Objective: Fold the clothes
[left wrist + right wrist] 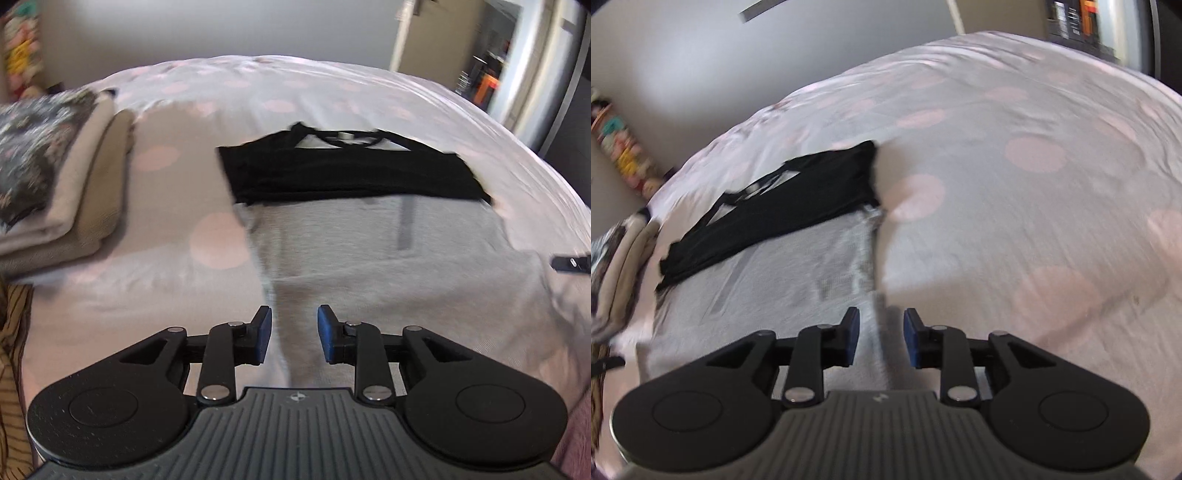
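A grey garment (388,258) lies flat on the bed (258,85), with a black strappy top (351,173) spread across its far end. My left gripper (294,334) is open and empty, just above the grey garment's near left edge. In the right wrist view the grey garment (798,266) and the black top (783,206) lie to the left. My right gripper (881,338) is open and empty over the grey garment's right edge. The tip of the right gripper (570,263) shows at the right edge of the left wrist view.
A stack of folded clothes (55,177) with a dark floral piece on top sits on the bed's left side, also in the right wrist view (617,266). The bed cover (1034,184) is pale with pink dots. A doorway and shelves (491,74) stand behind the bed.
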The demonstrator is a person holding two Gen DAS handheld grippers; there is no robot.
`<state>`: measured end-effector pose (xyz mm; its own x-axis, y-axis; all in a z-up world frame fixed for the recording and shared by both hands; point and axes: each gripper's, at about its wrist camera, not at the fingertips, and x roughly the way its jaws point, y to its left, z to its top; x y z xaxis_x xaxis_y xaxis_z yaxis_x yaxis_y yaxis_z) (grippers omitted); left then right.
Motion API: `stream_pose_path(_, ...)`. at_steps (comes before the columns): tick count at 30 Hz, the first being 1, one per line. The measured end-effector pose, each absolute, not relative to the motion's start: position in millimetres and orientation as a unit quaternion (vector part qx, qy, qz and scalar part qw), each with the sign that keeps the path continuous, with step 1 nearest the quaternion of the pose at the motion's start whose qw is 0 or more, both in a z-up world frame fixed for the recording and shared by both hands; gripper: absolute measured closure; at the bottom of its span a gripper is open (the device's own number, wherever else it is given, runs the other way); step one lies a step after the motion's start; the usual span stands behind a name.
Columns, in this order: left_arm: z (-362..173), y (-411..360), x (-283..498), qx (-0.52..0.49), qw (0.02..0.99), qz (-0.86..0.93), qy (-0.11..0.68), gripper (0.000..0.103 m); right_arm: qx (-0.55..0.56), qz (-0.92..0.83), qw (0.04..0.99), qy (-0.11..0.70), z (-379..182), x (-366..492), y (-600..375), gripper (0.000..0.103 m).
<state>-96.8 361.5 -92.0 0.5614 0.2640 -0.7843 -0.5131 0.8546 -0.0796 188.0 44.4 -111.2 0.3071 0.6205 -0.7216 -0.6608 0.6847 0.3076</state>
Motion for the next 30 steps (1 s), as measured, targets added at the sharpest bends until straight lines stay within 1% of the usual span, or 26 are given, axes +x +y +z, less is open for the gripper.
stream_pose_path(3,-87,339,-86,-0.109,0.880,0.173,0.429,0.079,-0.081,0.435,0.790,0.424,-104,167,54,0.073)
stream_pose_path(7,-91,297,-74,-0.021,0.879,0.079,0.470,0.079,-0.157,0.491,0.747,0.420,-99,141,65,0.073)
stream_pose_path(9,-92,277,-72,0.028,0.872,0.038,0.487,0.079,-0.213,0.517,0.721,0.409,-98,124,70,0.074)
stream_pose_path(13,-102,254,-72,0.086,0.854,-0.004,0.512,0.079,-0.308,0.555,0.675,0.375,-105,93,70,0.074)
stream_pose_path(18,-118,236,-69,0.129,0.835,-0.033,0.533,0.079,-0.370,0.579,0.639,0.348,-119,70,78,0.075)
stream_pose_path(22,-133,235,-65,0.138,0.819,-0.035,0.555,0.079,-0.413,0.577,0.622,0.330,-129,59,86,0.075)
stream_pose_path(24,-138,240,-62,0.134,0.815,-0.022,0.564,0.079,-0.418,0.573,0.623,0.331,-133,60,88,0.079)
stream_pose_path(27,-141,245,-61,0.122,0.811,-0.018,0.573,0.081,-0.404,0.568,0.625,0.351,-135,68,90,0.090)
stream_pose_path(29,-142,247,-61,0.116,0.810,-0.024,0.575,0.091,-0.394,0.566,0.627,0.363,-136,72,90,0.094)
stream_pose_path(30,-139,246,-63,0.116,0.814,-0.026,0.569,0.098,-0.390,0.566,0.628,0.364,-136,73,90,0.099)
